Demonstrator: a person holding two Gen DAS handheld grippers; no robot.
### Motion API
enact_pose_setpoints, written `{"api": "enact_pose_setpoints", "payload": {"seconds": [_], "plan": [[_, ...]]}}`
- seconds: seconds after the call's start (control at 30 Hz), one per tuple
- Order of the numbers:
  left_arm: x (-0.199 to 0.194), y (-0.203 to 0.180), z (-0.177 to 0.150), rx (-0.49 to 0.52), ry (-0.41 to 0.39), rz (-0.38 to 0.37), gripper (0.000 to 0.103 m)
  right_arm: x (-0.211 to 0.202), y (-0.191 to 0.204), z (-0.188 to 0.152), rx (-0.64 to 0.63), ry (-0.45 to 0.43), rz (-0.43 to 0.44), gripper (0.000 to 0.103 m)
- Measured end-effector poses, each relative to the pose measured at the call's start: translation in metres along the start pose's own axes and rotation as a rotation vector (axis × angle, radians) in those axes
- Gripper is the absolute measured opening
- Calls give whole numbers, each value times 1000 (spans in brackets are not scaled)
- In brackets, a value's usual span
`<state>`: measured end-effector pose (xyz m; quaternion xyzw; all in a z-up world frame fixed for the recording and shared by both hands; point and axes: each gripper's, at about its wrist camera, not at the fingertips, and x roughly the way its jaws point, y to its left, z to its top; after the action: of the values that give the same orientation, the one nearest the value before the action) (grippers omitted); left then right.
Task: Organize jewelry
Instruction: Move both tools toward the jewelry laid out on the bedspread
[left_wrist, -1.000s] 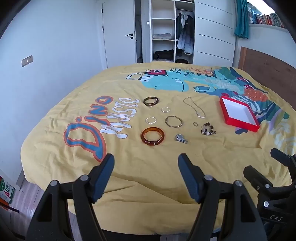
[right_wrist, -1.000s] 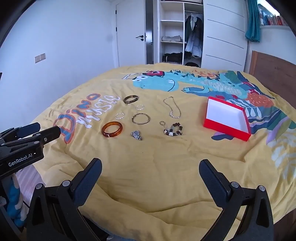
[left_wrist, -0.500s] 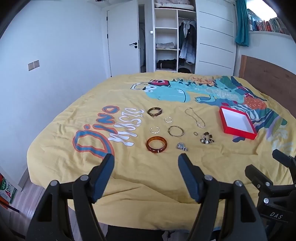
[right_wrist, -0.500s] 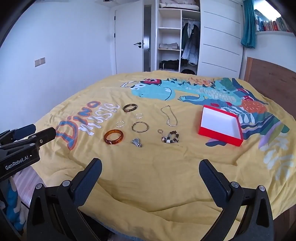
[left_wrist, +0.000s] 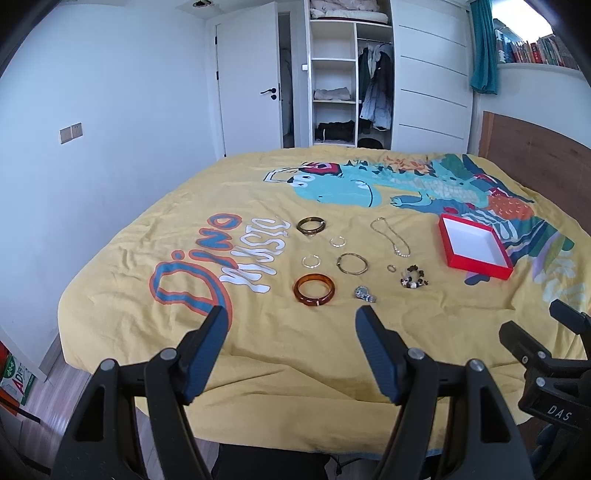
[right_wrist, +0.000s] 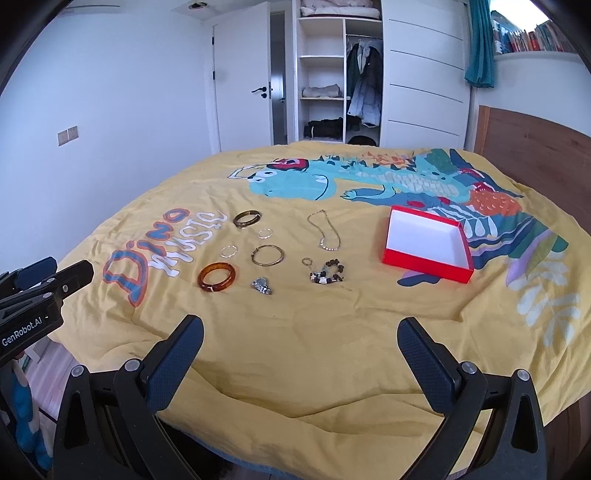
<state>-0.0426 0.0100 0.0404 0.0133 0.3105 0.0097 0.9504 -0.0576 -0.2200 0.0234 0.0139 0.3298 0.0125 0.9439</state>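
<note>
Several pieces of jewelry lie on a yellow bedspread: an amber bangle (left_wrist: 314, 289) (right_wrist: 217, 277), a dark bangle (left_wrist: 311, 225), a gold hoop bangle (left_wrist: 353, 263), a chain necklace (left_wrist: 390, 236) (right_wrist: 325, 231), a beaded bracelet (left_wrist: 413, 278) (right_wrist: 328, 273), a silver piece (left_wrist: 365, 294) and small rings. An open red box (left_wrist: 474, 247) (right_wrist: 427, 243) with a white inside lies to their right. My left gripper (left_wrist: 291, 325) and right gripper (right_wrist: 301, 328) are both open and empty, held at the bed's near edge, apart from the jewelry.
The bed (left_wrist: 258, 184) fills the middle of the room. A wooden headboard (left_wrist: 535, 155) stands at the right. An open wardrobe (left_wrist: 347, 85) and a white door (left_wrist: 247, 81) are behind. Wood floor (left_wrist: 48, 387) shows at the left.
Both grippers have pulled back and tilted up from the bed, so the jewelry and box look farther away. Nothing on the bed has moved. Both stay open.
</note>
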Motion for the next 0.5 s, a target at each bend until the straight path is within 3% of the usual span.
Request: {"api": "enact_pose_setpoints", "payload": {"seconds": [0.5], "plan": [[3, -2, -8, 21, 11, 26, 70, 1, -7, -2, 32, 2, -9, 103]]}}
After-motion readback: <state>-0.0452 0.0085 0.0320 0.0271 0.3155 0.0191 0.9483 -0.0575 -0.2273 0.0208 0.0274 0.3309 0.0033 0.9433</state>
